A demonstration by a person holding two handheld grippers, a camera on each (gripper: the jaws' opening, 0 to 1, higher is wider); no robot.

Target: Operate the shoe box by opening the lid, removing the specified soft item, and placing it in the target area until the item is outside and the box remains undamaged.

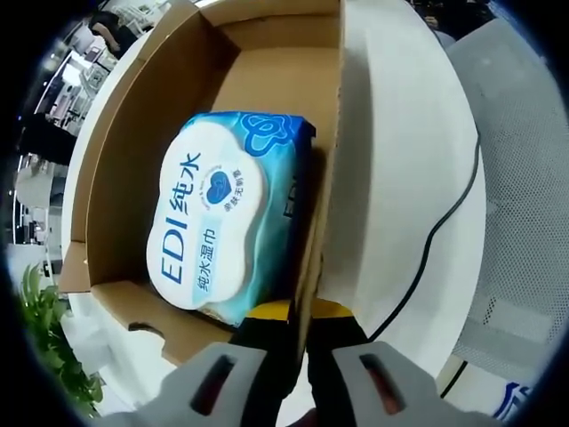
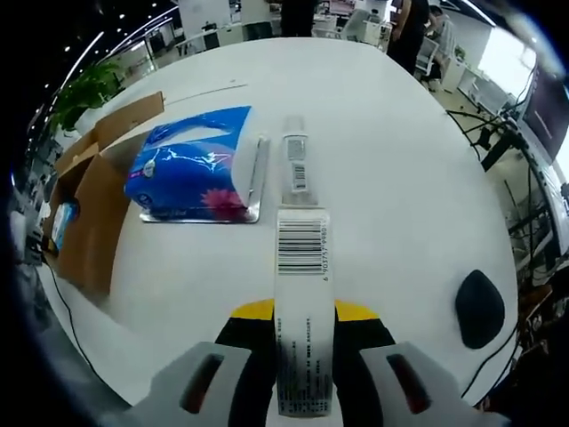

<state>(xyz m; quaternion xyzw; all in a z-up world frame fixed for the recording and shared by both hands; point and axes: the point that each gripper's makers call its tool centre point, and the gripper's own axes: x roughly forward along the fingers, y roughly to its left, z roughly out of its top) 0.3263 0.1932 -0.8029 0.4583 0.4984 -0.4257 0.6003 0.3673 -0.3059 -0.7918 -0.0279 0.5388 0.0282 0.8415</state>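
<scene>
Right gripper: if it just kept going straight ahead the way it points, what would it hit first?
The right gripper is shut on a white tube that points across the white table. Beyond the tube's tip the way looks free; the blue tissue pack lies off to one side. Depth is uncertain.

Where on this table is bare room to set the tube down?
Bare tabletop lies between the tube and the black mouse, and beyond the tube's cap. It is crowded on the other side, where the blue tissue pack lies on a tray beside the cardboard box.
</scene>
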